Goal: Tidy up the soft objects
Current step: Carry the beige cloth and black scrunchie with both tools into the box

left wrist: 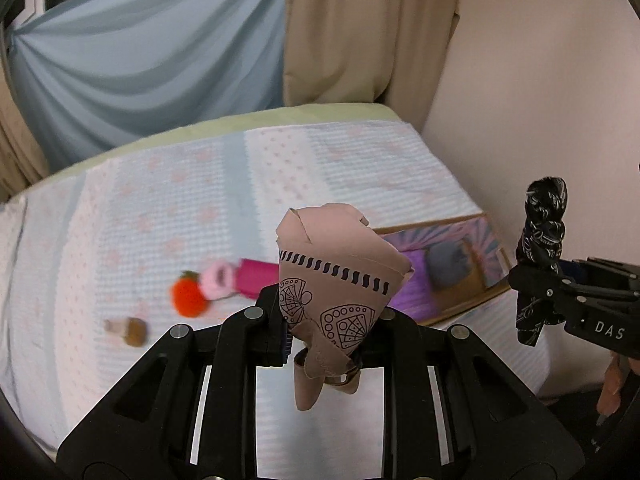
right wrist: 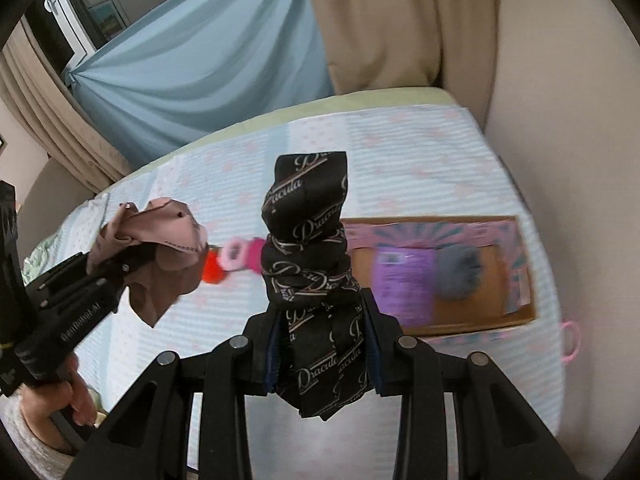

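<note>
Bed point(left wrist: 168, 200) fills most of both views, its quilted cover pale blue with pink spots, and it carries everything not held. Along its right edge, by the wall, lies an open box point(right wrist: 480, 320) with a purple sheet point(right wrist: 404, 276) and a grey fluffy ball point(right wrist: 460, 276) inside.

Above the bed, the left hand-held gripper point(left wrist: 324, 320) is clamped on a beige printed cloth point(left wrist: 340, 276), bunched into a cone with a loose tail hanging below the jaws. The right hand-held gripper point(right wrist: 324, 344) is closed on a black cloth point(right wrist: 308, 248) lettered "Dracula", twisted into an upright roll. Both cloths are probably light, limp and crush-proof, so a firm pinch on the bunched middle should hold them; loose corners may flop or catch on the box rim.

Near the middle of the bed sit smaller pieces: a magenta block point(left wrist: 258, 276), touching a pink ring point(left wrist: 216, 278), which touches an orange pompom point(left wrist: 188, 298). Nearer the left edge lies a small brown piece point(left wrist: 128, 330), too blurred to name.

Only the left view shows that brown piece. Only the right view shows the whole box floor, a pink loop point(right wrist: 572, 340) beside the box, and the lettering.
</note>
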Motion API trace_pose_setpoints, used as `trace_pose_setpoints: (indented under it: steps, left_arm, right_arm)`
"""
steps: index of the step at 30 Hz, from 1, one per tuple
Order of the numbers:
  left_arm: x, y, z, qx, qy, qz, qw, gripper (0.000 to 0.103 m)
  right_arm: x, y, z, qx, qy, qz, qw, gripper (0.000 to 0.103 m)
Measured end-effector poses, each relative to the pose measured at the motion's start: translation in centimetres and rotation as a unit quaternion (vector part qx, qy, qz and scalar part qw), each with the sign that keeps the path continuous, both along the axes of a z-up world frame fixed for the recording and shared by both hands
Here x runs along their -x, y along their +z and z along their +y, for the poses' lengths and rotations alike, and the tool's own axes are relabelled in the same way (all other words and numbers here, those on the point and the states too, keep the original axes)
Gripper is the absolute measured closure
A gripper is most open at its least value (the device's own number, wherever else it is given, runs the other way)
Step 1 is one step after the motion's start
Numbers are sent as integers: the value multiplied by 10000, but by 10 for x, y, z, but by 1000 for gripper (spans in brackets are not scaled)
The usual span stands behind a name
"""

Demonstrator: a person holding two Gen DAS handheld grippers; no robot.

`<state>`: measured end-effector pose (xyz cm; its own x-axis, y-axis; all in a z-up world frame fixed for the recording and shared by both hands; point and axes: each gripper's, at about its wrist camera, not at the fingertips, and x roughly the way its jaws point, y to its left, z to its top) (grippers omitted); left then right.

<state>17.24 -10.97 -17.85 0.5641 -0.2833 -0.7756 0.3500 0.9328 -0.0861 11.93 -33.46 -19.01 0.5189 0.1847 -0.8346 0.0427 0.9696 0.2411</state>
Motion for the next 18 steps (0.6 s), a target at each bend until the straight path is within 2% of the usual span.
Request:
trace_pose_setpoints:
  steps: [9,18]
  left_arm:
    - [-5,-23,-108,18,-122,350,9993,85]
    - [-28,-80,-165,-171,-283,785,9964,85]
  right_arm:
    - [-8,-15,-115,66,-349,255,9990,71]
    - [-29,-68,-166,-108,-687,698,9951,71]
